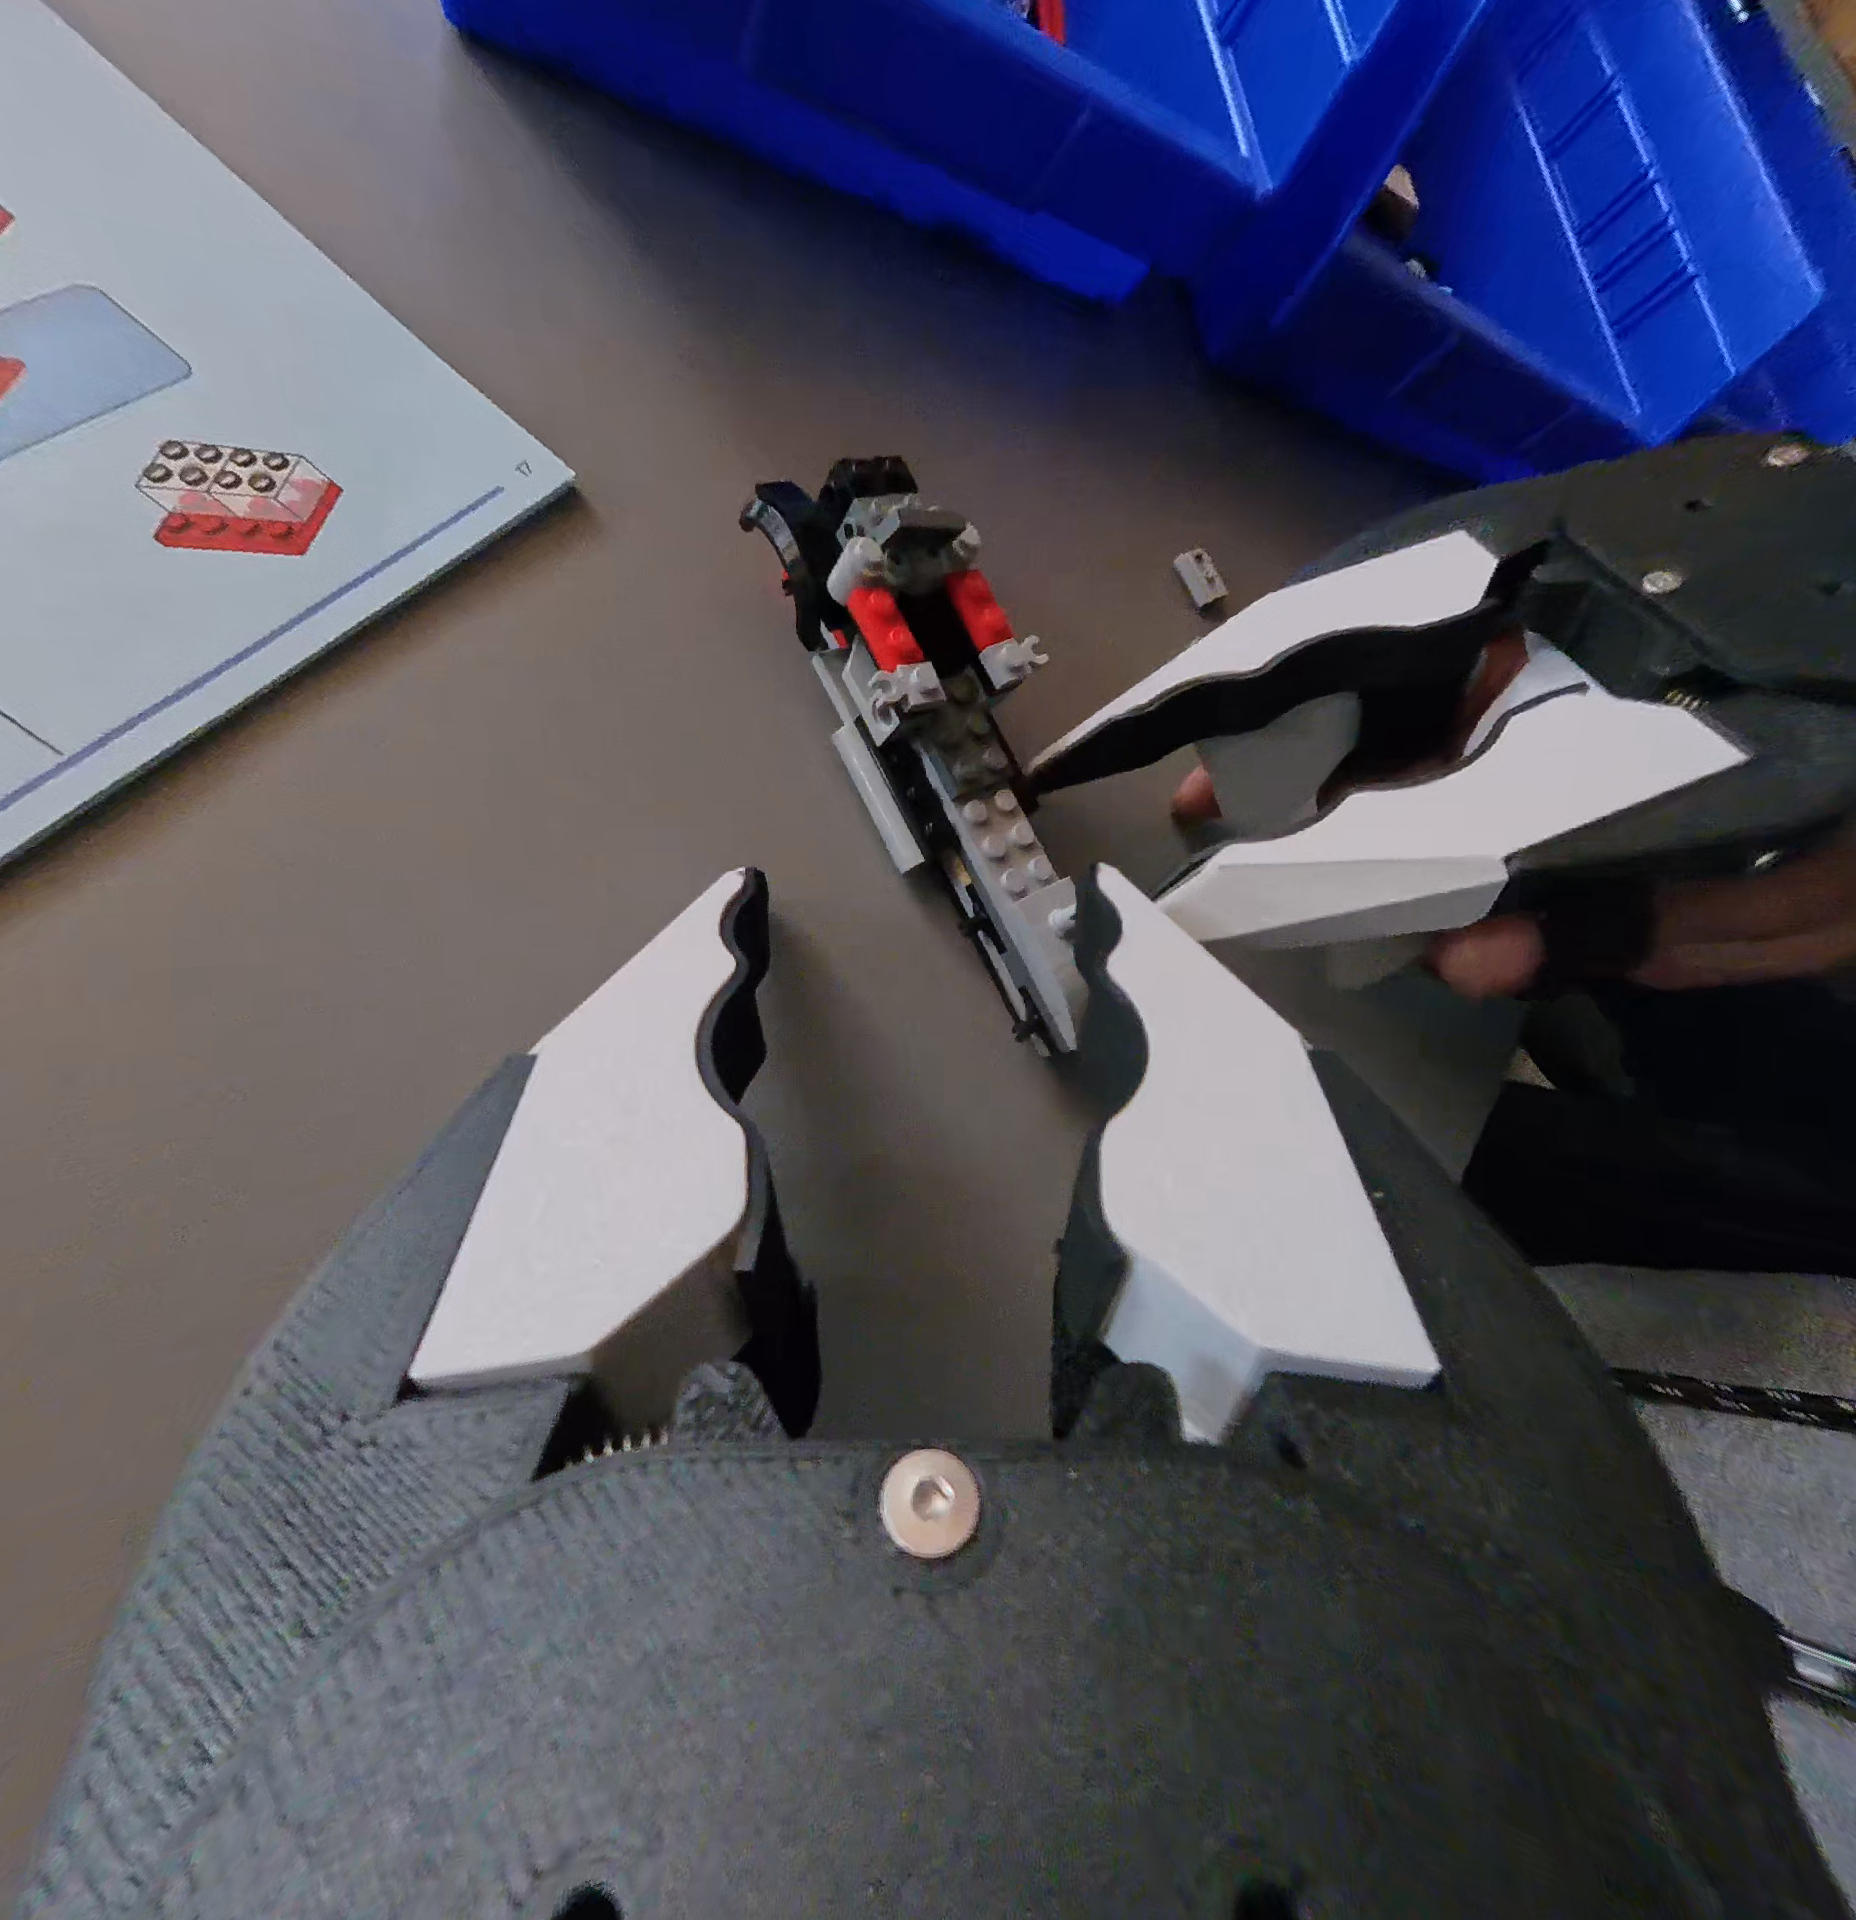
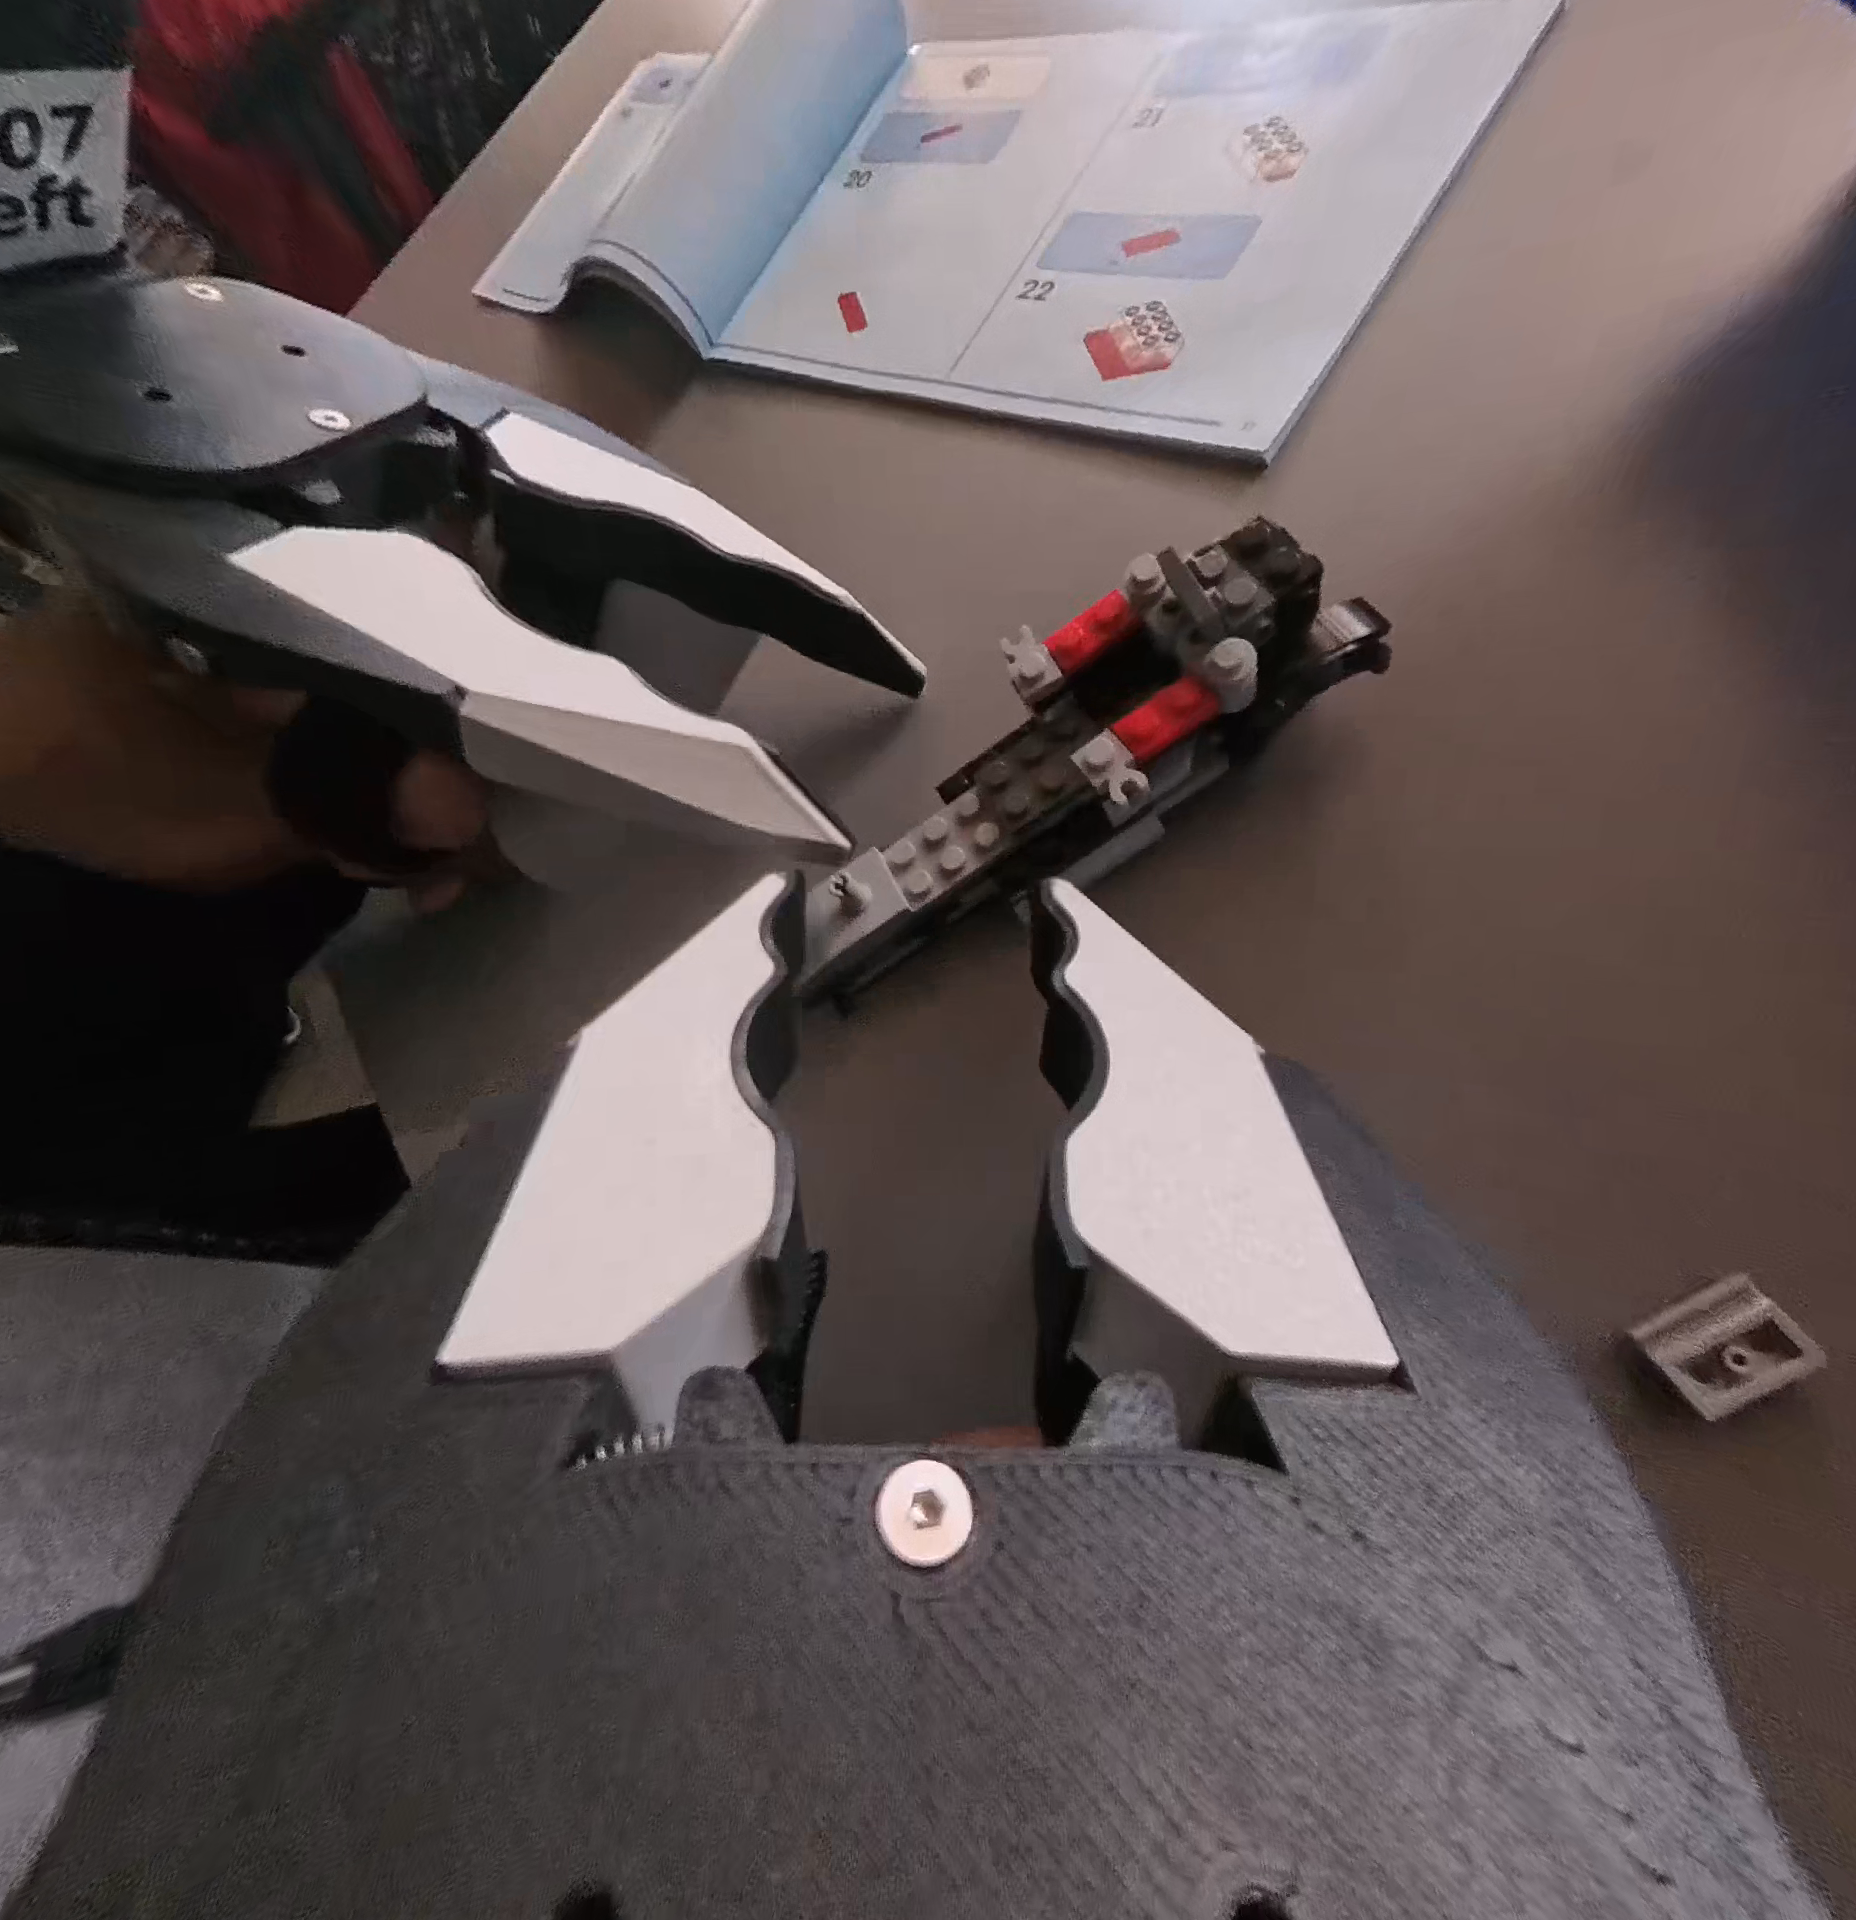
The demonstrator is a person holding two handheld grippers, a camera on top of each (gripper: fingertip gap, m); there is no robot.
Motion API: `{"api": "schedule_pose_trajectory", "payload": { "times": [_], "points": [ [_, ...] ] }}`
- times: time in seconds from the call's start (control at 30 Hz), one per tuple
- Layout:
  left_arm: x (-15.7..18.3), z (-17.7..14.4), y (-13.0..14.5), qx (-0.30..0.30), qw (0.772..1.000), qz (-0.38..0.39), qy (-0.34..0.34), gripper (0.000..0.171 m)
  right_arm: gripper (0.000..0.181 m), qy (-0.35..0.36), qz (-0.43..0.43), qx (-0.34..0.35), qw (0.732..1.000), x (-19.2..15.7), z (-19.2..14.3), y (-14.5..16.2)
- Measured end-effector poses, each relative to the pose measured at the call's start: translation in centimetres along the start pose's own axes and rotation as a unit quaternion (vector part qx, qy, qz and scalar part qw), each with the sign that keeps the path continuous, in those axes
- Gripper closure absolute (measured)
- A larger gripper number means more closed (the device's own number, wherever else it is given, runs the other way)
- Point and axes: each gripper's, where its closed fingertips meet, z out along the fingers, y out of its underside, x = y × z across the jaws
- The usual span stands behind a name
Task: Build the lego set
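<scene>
A long grey, black and red lego model (image 1: 929,717) lies on the dark table (image 1: 488,987); it also shows in the right wrist view (image 2: 1111,748). My left gripper (image 1: 924,894) is open and empty, with its right fingertip (image 1: 1106,904) beside the model's near end. My right gripper (image 2: 916,899) is open, its tips on either side of the model's near end. From the left wrist view the right gripper (image 1: 1100,836) comes in from the right, with one tip against the model's side. A small loose grey piece (image 2: 1724,1351) lies right of the right gripper and also shows in the left wrist view (image 1: 1201,577).
An open instruction booklet (image 2: 1007,208) lies beyond the model, at the left in the left wrist view (image 1: 176,468). Blue plastic bins (image 1: 1423,208) stand at the back right. A person's hand (image 1: 1485,956) holds the right gripper. The table's near edge gives onto grey floor (image 2: 124,1403). It is some 11 centimetres from my right tips to the small loose grey piece (image 2: 1724,1351). It turns up in the left wrist view (image 1: 1204,579) as well.
</scene>
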Motion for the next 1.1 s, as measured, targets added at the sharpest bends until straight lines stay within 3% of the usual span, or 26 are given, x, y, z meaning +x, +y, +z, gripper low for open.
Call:
{"api": "schedule_pose_trajectory", "payload": {
  "times": [0.27,0.43,0.6,0.73,0.87,1.1],
  "points": [
    [-0.8,-0.9,-0.6,0.01,0.999,0.005,-0.044,0.107,0.131,-0.048,0.001,0.003,0.999,-1.9,0.9,-0.5],
    [-0.2,0.3,-0.6,-0.006,0.997,0.048,-0.054,0.093,0.132,-0.037,0.0,0.033,0.999,-0.8,-1.6,-0.6],
    [-0.2,2.4,-0.4,-0.031,0.989,0.106,-0.098,0.092,0.133,-0.023,0.007,0.05,0.998,0.6,-3.1,-0.5],
    [-1.0,2.7,-0.6,-0.043,0.977,0.145,-0.15,0.105,0.133,-0.023,0.001,0.057,0.998,1.2,-3.7,-0.8],
    [-1.7,2.4,-0.8,-0.035,0.971,0.168,-0.167,0.131,0.133,-0.031,-0.022,0.066,0.997,1.6,-3.9,-1.5],
    [-1.8,2.0,-1.0,-0.033,0.971,0.198,-0.134,0.131,0.132,-0.023,-0.11,0.075,0.991,2.8,-4.6,-2.6]
  ]
}}
